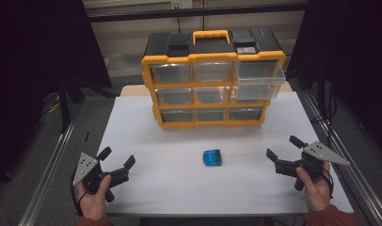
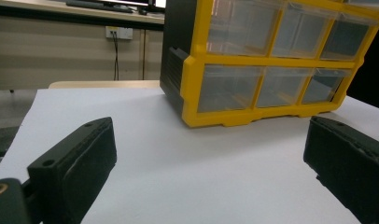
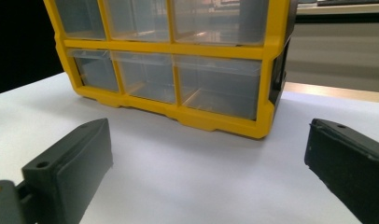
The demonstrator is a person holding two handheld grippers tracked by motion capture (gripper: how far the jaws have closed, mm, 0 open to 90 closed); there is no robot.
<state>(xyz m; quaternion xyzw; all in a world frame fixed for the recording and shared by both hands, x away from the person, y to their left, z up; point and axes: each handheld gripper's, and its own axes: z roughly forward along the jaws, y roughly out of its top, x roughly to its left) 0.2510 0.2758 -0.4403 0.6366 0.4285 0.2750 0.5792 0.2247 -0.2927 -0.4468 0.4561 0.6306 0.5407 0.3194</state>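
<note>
Both hands waiting, blue piece not yet picked up

I judge this to be the very start of the work: nothing is gripped, and the small blue box (image 1: pixel 212 157) lies alone on the white desk (image 1: pixel 147 122), in front of the yellow drawer organizer (image 1: pixel 213 80) and roughly midway between my two hands, a little nearer my right. In the high view the top right drawer (image 1: pixel 258 81) of the organizer stands pulled out past the frame, while the other clear drawers sit flush, so I take it the blue box is meant for that open drawer.

My left hand-held gripper (image 1: pixel 116 160) rests low at the near left of the desk, jaws spread wide and clamping nothing; in the left gripper view there is only bare white desk between them, with the organizer's left corner beyond. My right hand-held gripper (image 1: pixel 282 148) sits at the near right, jaws likewise wide apart and empty, pointing inward toward the middle of the desk; in the right gripper view the organizer's lower drawers are ahead of it.

The next move, as I see it, calls for my right hand to swing in over the blue box, lower with the jaws straddling its sides, and close gently before lifting toward the open drawer
</note>
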